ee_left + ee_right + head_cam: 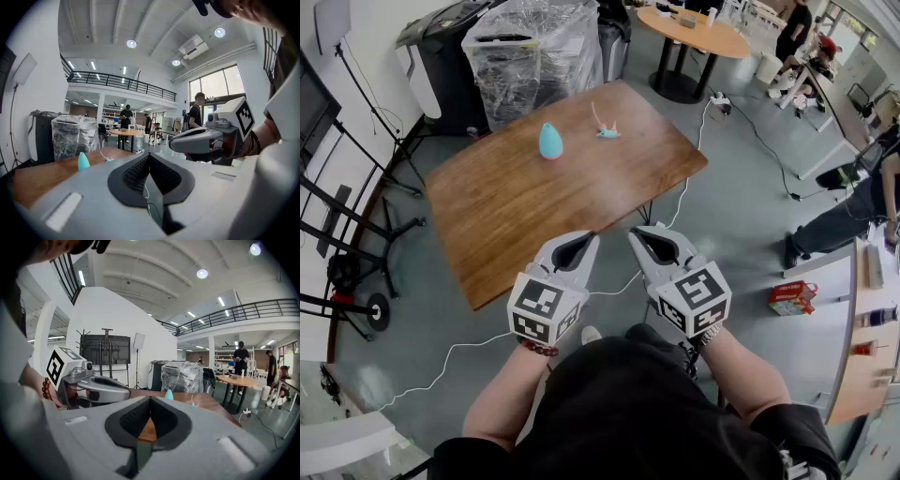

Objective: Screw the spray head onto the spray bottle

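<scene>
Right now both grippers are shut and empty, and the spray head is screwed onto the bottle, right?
No: the head view shows the spray head lying on the table beside the bottle, not screwed on. Left gripper and right gripper are shut, empty.

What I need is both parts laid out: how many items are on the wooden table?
2. The teal spray bottle stands upright toward the far side of the wooden table; the spray head lies just right of it, not touching. Nothing seems hidden.

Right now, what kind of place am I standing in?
Probably an open-plan lab or workshop hall: a wooden table on a grey floor, a railed mezzanine overhead, and a screen on a stand.
</scene>
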Action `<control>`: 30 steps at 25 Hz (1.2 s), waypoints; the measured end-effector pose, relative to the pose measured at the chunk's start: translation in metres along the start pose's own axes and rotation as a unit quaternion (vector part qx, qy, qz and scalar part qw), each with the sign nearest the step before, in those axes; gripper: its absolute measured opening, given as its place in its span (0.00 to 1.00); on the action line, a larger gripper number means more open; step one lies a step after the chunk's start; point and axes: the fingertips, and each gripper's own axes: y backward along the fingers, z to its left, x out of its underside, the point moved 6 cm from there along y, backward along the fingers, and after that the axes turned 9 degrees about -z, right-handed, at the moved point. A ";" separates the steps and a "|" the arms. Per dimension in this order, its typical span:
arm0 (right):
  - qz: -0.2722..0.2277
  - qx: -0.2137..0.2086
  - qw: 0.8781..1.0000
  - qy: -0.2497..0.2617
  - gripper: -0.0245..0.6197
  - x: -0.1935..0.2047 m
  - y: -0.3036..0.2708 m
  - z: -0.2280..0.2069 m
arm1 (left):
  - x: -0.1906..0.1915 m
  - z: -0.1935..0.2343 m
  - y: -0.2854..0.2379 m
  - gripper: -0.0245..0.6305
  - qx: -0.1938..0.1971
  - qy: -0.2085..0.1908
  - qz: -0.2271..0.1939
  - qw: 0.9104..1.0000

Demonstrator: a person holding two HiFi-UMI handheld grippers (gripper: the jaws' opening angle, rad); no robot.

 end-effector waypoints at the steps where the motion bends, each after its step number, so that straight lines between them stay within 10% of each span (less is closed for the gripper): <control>1: 0.002 0.000 1.000 0.000 0.03 0.001 -0.006 -0.003 | 0.000 0.005 -0.002 0.05 0.000 -0.004 0.002 1.000; 30: 0.088 -0.042 0.994 -0.043 0.03 0.075 -0.180 -0.212 | 0.076 0.181 -0.248 0.19 -0.029 -0.055 0.163 0.985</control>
